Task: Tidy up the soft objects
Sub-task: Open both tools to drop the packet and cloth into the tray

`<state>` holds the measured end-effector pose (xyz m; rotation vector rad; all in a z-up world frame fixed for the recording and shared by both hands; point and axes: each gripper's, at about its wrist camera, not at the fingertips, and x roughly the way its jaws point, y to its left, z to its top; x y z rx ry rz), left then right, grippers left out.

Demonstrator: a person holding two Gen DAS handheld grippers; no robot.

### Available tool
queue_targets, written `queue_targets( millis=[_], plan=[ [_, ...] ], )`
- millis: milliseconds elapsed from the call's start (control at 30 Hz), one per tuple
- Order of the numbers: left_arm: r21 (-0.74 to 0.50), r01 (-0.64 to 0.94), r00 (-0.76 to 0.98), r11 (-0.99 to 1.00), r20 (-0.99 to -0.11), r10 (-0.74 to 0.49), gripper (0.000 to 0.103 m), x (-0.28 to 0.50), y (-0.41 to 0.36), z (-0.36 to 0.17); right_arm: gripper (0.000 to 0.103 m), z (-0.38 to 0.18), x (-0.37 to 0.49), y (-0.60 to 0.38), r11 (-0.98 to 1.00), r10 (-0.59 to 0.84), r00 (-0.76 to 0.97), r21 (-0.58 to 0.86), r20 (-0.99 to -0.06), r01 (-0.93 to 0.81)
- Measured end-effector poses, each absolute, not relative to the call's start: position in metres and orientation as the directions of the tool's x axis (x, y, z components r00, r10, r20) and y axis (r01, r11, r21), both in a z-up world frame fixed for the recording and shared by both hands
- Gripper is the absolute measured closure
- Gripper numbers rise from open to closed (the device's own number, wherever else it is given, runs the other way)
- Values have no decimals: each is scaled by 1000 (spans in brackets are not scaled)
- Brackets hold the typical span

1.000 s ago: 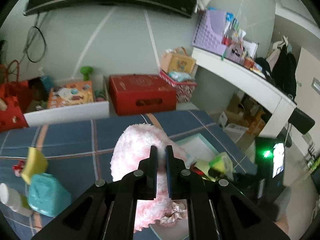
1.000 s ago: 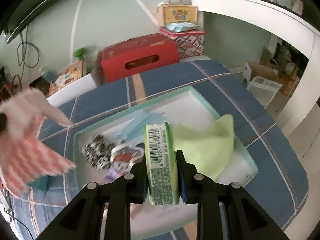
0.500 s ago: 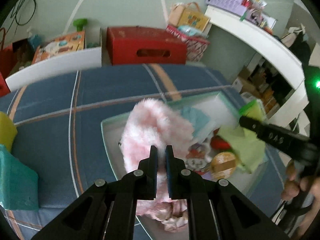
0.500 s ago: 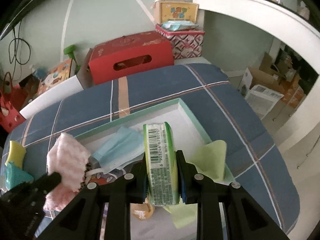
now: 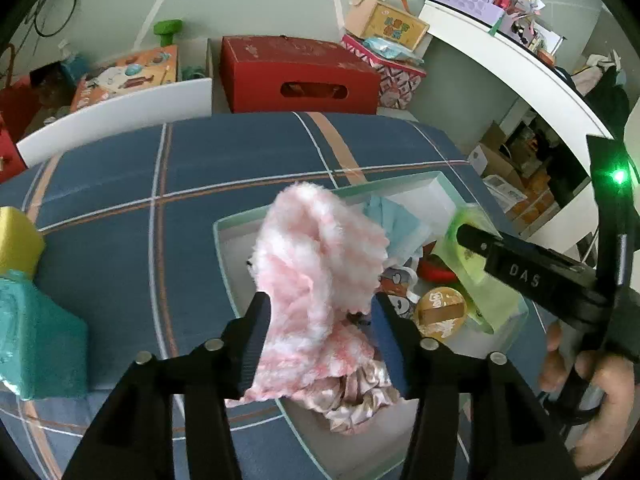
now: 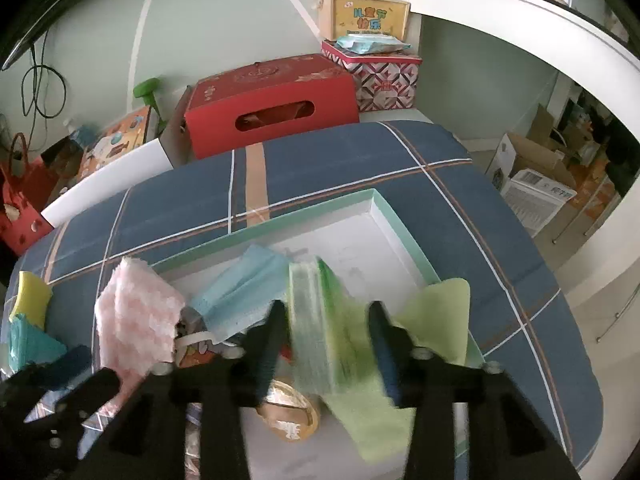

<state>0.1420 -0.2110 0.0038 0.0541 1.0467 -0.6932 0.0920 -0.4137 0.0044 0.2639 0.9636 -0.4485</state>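
The pink cloth (image 5: 316, 264) was fluffy, mottled pink and white, and crumpled into a loose heap. It stood between the fingers (image 5: 256, 340) of the left gripper (image 5: 320, 336), over the near left corner of the tray (image 5: 436, 180), and draped onto a shiny pink scrunchie (image 5: 360, 396). That gripper's jaws had just been opening and stood well apart; the cloth lay against the left finger, clear of the right one.

On the blue plaid table (image 5: 120, 248) one tray lay. In it were one pale blue face mask (image 6: 244, 292), one gold round tin (image 6: 292, 412), one lime cloth (image 6: 436, 316) and some small printed packets too jumbled to count. At the far left of the table were one yellow sponge (image 5: 16, 240) and one teal block (image 5: 36, 344).

The tissue pack (image 6: 316, 320), white and green and blurred in the right wrist view, sat between the fingers (image 6: 380, 344) of the right gripper (image 6: 326, 344) above the tray. Those jaws too had just been opening, with gaps showing on both sides of the pack. A hand (image 5: 592, 392) held the right gripper's handle.
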Motion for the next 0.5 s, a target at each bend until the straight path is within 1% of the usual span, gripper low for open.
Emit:
queue_targets(
  millis=[133, 233, 300, 333, 367, 400, 433, 467, 500],
  plan=[
    [-222, 527, 342, 820, -828, -444, 45, 140, -201, 8, 53, 2, 88, -410, 882, -247, 484, 11, -840, 471],
    [-184, 492, 368, 851, -842, -395, 38, 142, -191, 9, 50, 1, 85, -406, 886, -246, 476, 3, -844, 463],
    [-165, 473, 384, 866, -845, -371, 34, 143, -185, 9, 43, 0, 82, -403, 889, -254, 467, -14, -847, 458],
    [-158, 464, 392, 872, -846, -362, 33, 144, -182, 10, 41, 0, 81, -401, 890, -257, 464, -21, -848, 455],
    [-150, 453, 401, 879, -846, -351, 29, 144, -178, 10, 36, 0, 80, -399, 892, -261, 459, -31, -849, 451],
    [-145, 444, 406, 884, -847, -343, 21, 145, -176, 10, 33, 0, 79, -396, 893, -269, 453, -44, -850, 447],
    [-140, 437, 412, 889, -847, -336, 17, 145, -174, 10, 31, 1, 78, -395, 893, -275, 450, -53, -850, 447],
    [-132, 426, 421, 895, -847, -325, 13, 146, -171, 10, 26, 1, 77, -393, 893, -281, 449, -60, -849, 445],
    [-127, 419, 426, 899, -847, -318, 11, 146, -169, 10, 21, 2, 76, -392, 894, -283, 449, -63, -847, 444]
  ],
)
